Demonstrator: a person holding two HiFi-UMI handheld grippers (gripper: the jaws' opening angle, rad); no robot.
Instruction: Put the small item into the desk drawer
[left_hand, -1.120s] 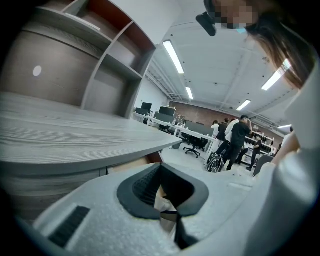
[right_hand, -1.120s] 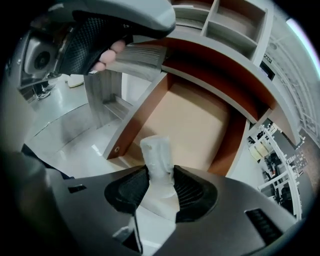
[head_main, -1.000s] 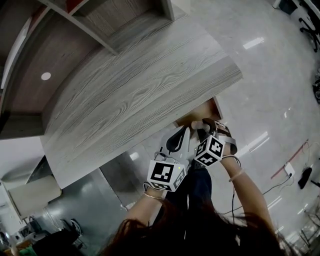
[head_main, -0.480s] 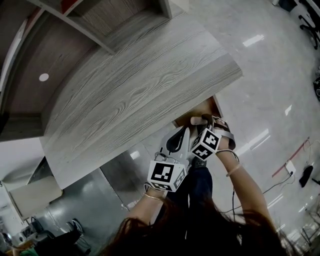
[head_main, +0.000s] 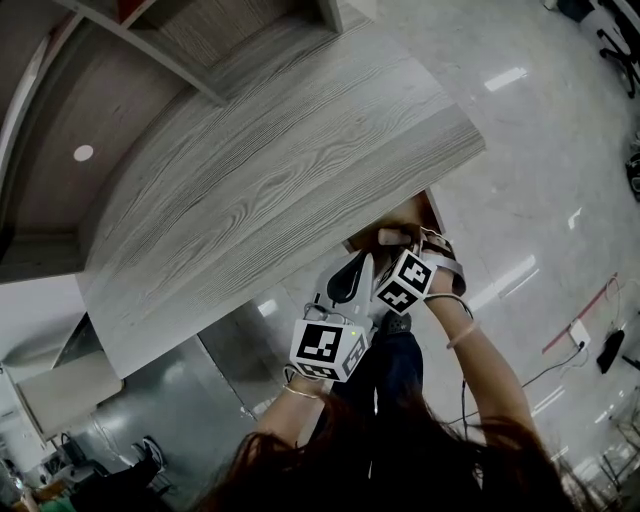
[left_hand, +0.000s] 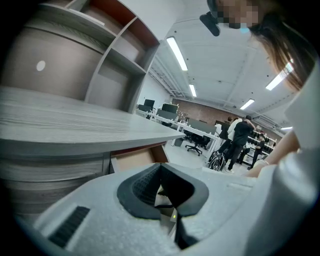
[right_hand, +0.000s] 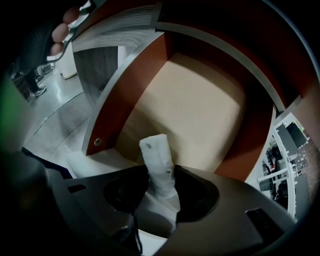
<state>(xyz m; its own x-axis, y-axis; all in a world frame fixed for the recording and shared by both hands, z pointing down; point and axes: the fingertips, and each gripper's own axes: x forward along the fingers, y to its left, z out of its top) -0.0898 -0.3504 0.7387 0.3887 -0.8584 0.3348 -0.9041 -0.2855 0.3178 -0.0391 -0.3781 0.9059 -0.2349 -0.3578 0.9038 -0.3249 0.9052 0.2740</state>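
Note:
The desk drawer (head_main: 418, 212) stands pulled out under the grey wood desktop (head_main: 280, 190); its tan bottom (right_hand: 200, 105) and red-brown walls fill the right gripper view. The small item, a white rolled piece (right_hand: 158, 165), sticks up from between the jaws of my right gripper (right_hand: 160, 189), which hangs over the drawer's near edge. Those jaws are opening, and the pads still touch the item. In the head view the item (head_main: 391, 236) shows at the drawer mouth, just ahead of the right gripper (head_main: 402, 250). My left gripper (head_main: 347, 283) hangs beside it, open and empty (left_hand: 162, 192).
Shelf compartments (head_main: 230, 40) rise behind the desktop. A glossy floor (head_main: 540, 150) lies to the right, with cables and a plug (head_main: 580, 338) on it. People and office chairs (left_hand: 240, 142) stand far off in the left gripper view.
My right gripper has moved up and to the left with the white item, closer to the drawer mouth. The left gripper has hardly moved.

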